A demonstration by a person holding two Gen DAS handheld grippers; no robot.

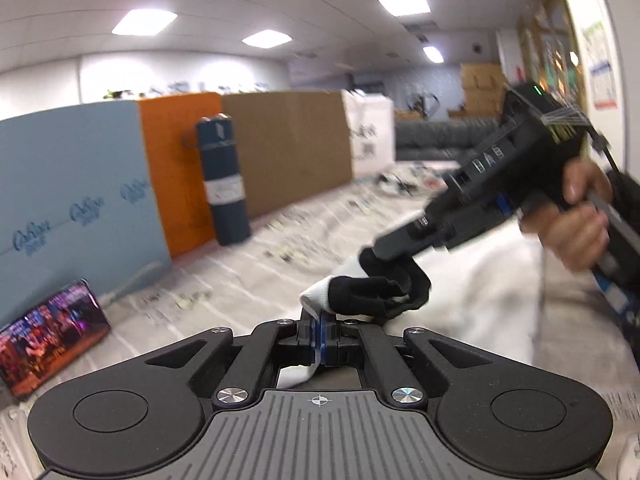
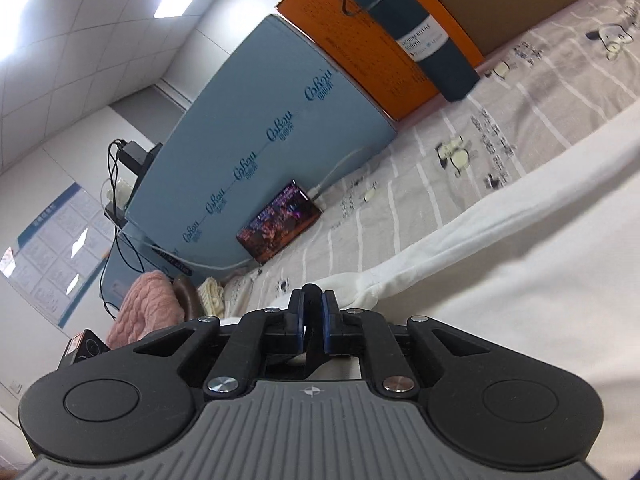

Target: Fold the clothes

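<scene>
A black-and-white sock [image 1: 372, 292] hangs in the air between both grippers. My left gripper [image 1: 320, 336] is shut on its white end. The right gripper [image 1: 376, 252], held in a hand, pinches the black end from the upper right. In the right wrist view my right gripper [image 2: 314, 320] is shut on a black fold of the sock [image 2: 311, 344]. A white long-sleeved garment [image 2: 500, 264] lies spread on the patterned sheet [image 2: 400, 184]; it also shows in the left wrist view [image 1: 488, 296].
A phone [image 1: 48, 340] with a lit screen leans on a blue board [image 1: 72, 200]. An orange board [image 1: 180, 168], a dark blue bottle [image 1: 224, 180] and cardboard [image 1: 288, 148] stand along the back. A pink knit [image 2: 144, 312] lies at the left.
</scene>
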